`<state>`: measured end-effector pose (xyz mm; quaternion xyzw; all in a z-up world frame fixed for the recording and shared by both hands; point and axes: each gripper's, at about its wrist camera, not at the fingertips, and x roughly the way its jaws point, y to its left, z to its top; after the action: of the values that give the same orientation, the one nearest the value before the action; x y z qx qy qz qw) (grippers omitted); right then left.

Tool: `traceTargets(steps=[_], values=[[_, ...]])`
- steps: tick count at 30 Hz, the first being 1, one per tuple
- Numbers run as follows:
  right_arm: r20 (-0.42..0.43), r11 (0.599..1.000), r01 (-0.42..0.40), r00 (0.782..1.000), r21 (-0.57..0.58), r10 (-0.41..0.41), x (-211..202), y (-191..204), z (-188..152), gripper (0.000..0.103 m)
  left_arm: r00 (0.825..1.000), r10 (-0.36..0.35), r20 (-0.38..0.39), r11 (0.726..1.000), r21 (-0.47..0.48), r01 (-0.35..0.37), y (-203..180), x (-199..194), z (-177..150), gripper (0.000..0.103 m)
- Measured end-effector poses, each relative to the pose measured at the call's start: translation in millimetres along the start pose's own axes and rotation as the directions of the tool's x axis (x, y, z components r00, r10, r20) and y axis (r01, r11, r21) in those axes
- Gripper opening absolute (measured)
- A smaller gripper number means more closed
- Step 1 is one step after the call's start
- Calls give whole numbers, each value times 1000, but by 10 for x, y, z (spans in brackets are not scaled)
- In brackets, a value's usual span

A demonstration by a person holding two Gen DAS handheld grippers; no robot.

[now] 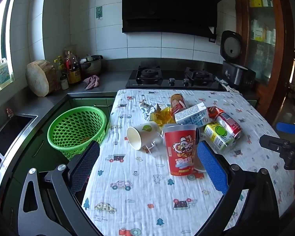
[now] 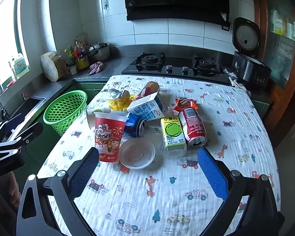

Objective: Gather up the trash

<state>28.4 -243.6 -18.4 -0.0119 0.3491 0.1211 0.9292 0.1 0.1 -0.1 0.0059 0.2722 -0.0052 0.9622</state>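
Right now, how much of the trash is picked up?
None, it seems. The green basket beside the table looks empty, as far as its inside shows. Both tools, left and right, are open and hold nothing. Left on the tablecloth: the red cup, blue can, red can, yellow-green carton, white carton, the wrappers and more.

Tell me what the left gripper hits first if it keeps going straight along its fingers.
Probably the upright red snack cup: it stands nearest ahead of the open left gripper, slightly toward its blue pad; depth is uncertain.

Crinkled cotton tablecloth (image 2: 167,192), perforated plastic basket (image 1: 76,125)
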Motion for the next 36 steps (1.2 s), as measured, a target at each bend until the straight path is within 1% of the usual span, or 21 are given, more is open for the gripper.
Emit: traceTargets(steps=[2,3,7,8,23,24,36], values=[[6,1000,-3,1000,4,3,-4,-3,1,97,1000,1,0,1000,5,-1,-19,-4,-3,98],[5,1000,-5,1000,5,5,-5,-3,1,97,1000,-6,-5,1000,-11,6,8,6,2,98],[3,1000,-6,1000,2,6,-9,2,5,97,1000,-5,-3,1000,-1,5,-13,5,5,98],[1,1000,-6,1000,6,6,0,-6,7,97,1000,-3,-5,1000,-13,3,45,-1,-6,98],[-3,1000,-12,1000,8,12,31,-18,24,97,1000,10,-10,1000,-18,-10,25,49,-26,98],[-2,1000,-11,1000,9,11,31,-14,25,97,1000,11,-13,1000,-24,-11,30,98,-39,98],[-1,1000,-19,1000,6,19,51,-7,25,97,1000,18,-17,999,-27,-18,34,94,-82,98]])
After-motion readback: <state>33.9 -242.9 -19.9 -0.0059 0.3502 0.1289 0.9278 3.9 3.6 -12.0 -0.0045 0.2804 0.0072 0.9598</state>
